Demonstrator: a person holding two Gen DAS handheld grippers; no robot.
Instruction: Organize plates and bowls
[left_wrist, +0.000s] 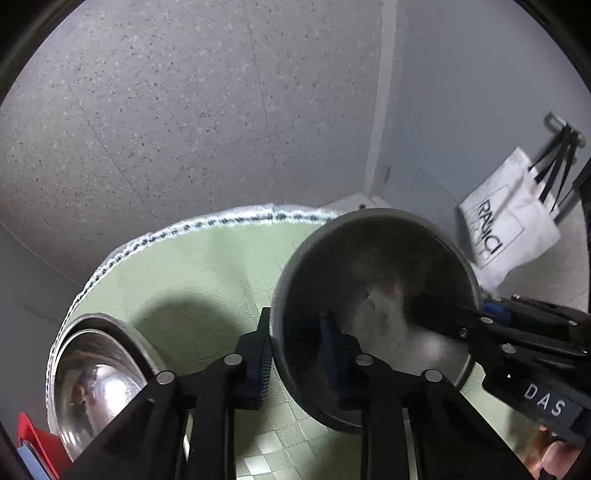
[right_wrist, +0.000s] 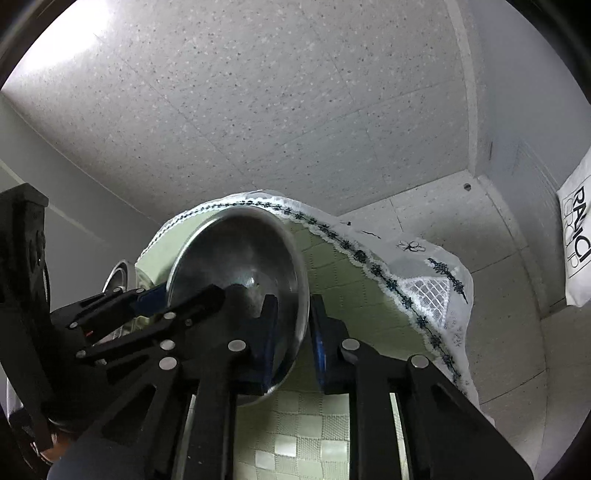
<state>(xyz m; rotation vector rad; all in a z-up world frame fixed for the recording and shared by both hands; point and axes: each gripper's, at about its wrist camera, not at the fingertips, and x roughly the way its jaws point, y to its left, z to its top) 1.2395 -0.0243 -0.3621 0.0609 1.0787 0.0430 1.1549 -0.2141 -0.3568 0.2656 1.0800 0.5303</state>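
Note:
A steel bowl (left_wrist: 373, 295) is held tilted above the green-clothed table (left_wrist: 207, 266). My left gripper (left_wrist: 295, 362) is shut on its near-left rim, one finger inside and one outside. My right gripper (left_wrist: 461, 317) enters from the right and clamps the opposite rim. In the right wrist view the same bowl (right_wrist: 236, 266) stands on edge, with my right gripper (right_wrist: 293, 332) shut on its rim and the left gripper (right_wrist: 177, 299) gripping from the left. A second steel bowl (left_wrist: 92, 376) rests on the table at lower left; a sliver of it (right_wrist: 116, 277) shows behind.
The round table has a lace-edged cloth (right_wrist: 417, 295) hanging over its far side. A white tote bag (left_wrist: 509, 225) hangs on the wall at right. A red object (left_wrist: 35, 439) sits at the lower left edge. Speckled floor lies beyond the table.

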